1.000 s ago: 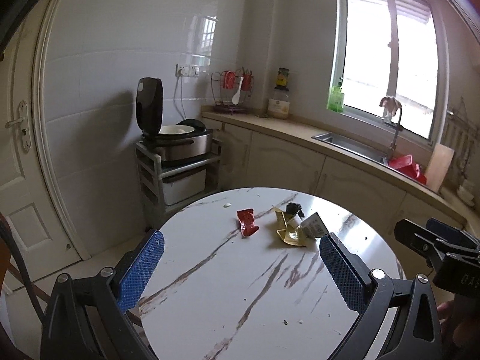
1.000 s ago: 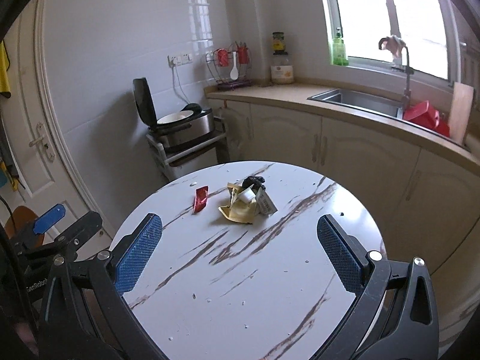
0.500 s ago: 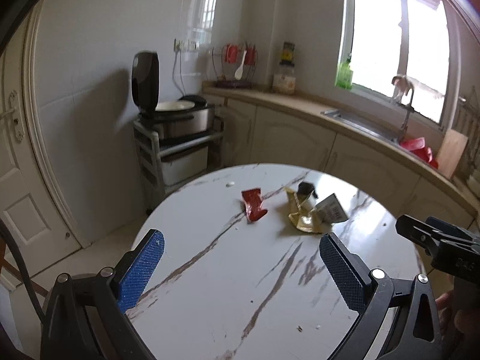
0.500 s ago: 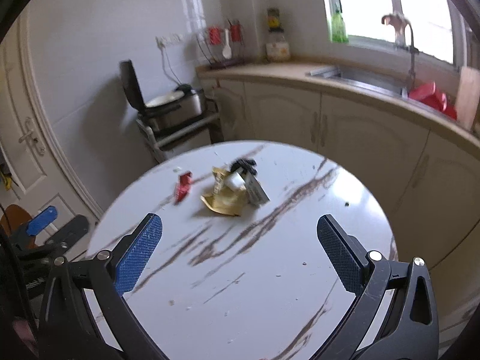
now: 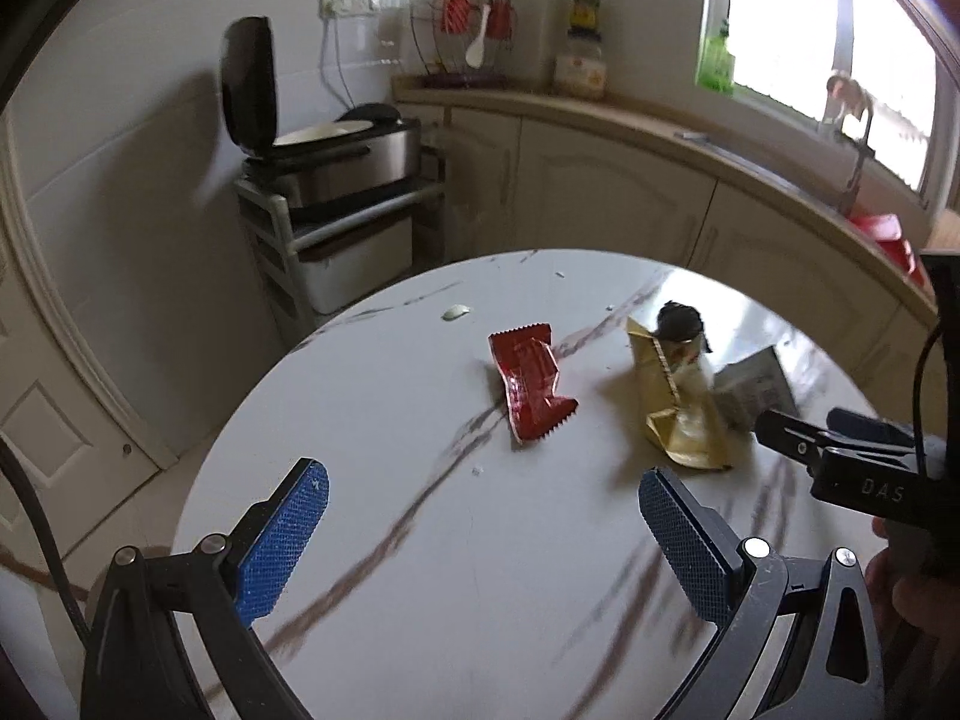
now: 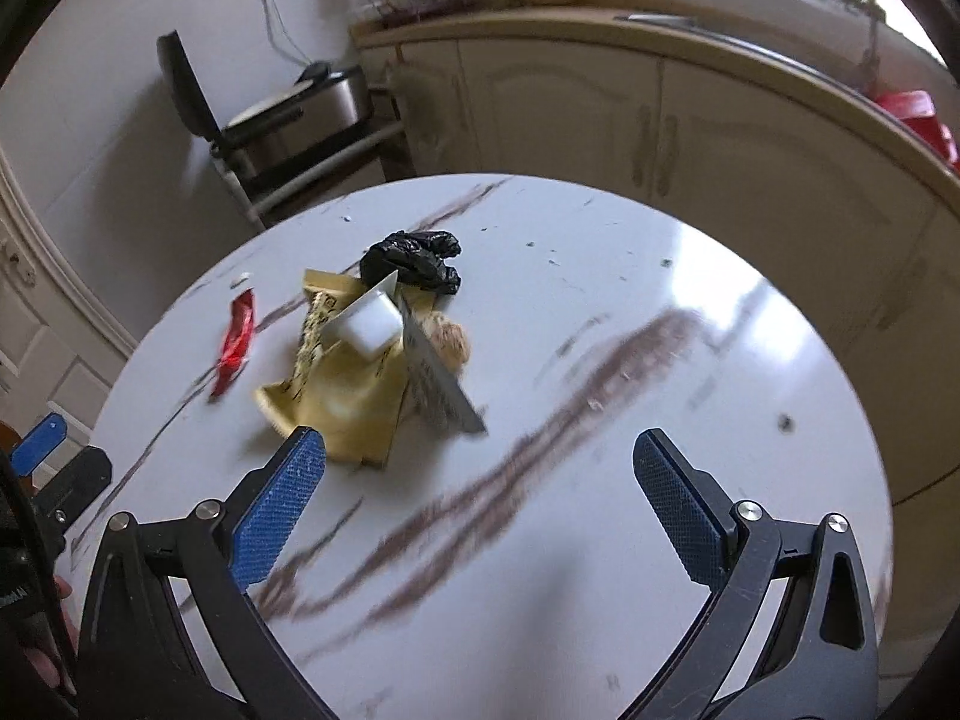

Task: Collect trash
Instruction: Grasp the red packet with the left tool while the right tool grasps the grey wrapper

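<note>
Both grippers over round marble table (image 6: 690, 312), fingers spread wide, nothing held. Trash clustered mid-table: red wrapper (image 5: 531, 387), gold pouch (image 6: 342, 396), black bag (image 6: 414, 261). Left gripper (image 5: 480, 531) nearest red wrapper; come in low, pinch raised crease. Right gripper (image 6: 480, 498): take gold pouch by near edge.

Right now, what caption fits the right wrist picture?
Open right tool above round white marble table, facing gold foil wrapper and crumpled black plastic bag.

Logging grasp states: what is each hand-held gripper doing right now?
Left hand-held gripper: open, holding nothing.
Right hand-held gripper: open, holding nothing.
</note>
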A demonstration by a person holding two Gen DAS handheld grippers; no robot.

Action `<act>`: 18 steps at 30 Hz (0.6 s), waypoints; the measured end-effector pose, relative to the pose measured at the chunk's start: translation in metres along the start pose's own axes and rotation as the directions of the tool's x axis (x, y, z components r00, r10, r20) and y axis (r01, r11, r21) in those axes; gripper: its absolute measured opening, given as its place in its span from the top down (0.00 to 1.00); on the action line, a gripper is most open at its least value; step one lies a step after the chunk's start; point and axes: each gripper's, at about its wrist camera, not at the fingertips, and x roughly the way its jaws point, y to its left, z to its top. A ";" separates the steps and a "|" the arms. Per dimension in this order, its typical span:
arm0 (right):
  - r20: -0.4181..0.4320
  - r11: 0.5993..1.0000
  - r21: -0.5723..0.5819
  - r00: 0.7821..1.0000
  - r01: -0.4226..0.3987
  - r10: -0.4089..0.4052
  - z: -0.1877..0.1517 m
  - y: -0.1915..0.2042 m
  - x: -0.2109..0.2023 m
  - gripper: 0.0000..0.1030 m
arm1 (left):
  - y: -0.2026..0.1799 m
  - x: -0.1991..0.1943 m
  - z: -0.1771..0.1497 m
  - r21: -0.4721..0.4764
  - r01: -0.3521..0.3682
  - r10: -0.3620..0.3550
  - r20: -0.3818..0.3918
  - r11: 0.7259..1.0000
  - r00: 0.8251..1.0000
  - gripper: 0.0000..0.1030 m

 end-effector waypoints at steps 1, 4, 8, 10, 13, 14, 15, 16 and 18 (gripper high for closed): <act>-0.005 1.000 -0.006 1.000 0.002 -0.002 0.004 0.001 0.006 0.04 | -0.002 0.012 0.007 0.008 -0.005 0.005 -0.011 1.000 1.000 0.01; -0.022 1.000 -0.020 1.000 0.016 -0.016 0.012 0.003 0.024 0.16 | -0.005 0.048 0.026 0.018 -0.006 0.007 -0.059 1.000 0.998 0.01; -0.034 0.999 -0.045 0.999 0.003 -0.005 0.016 0.005 0.036 0.32 | -0.010 0.084 0.046 0.033 0.002 0.001 -0.093 0.999 0.996 0.01; -0.028 0.999 -0.051 1.000 -0.010 0.009 0.018 0.005 0.037 0.50 | -0.013 0.101 0.054 0.044 -0.011 0.016 -0.101 0.999 0.995 0.01; -0.026 0.998 -0.060 0.999 -0.030 0.028 0.019 0.006 0.037 0.80 | -0.019 0.126 0.066 0.071 -0.034 0.041 -0.102 0.997 0.994 0.02; -0.025 0.997 -0.070 0.999 -0.034 0.032 0.018 0.006 0.037 0.84 | -0.021 0.134 0.068 0.074 -0.030 0.037 -0.107 0.997 0.994 0.04; -0.026 0.997 -0.072 0.999 -0.039 0.038 0.018 0.007 0.037 0.85 | -0.021 0.142 0.071 0.070 -0.019 0.027 -0.127 0.997 0.992 0.08; -0.027 0.997 -0.070 0.999 -0.045 0.044 0.018 0.006 0.037 0.85 | -0.019 0.147 0.073 0.040 0.018 -0.012 -0.136 0.999 0.991 0.12; -0.024 0.997 -0.059 0.998 -0.053 0.052 0.017 0.003 0.033 0.86 | -0.018 0.152 0.074 0.032 0.009 -0.005 -0.133 0.999 0.991 0.18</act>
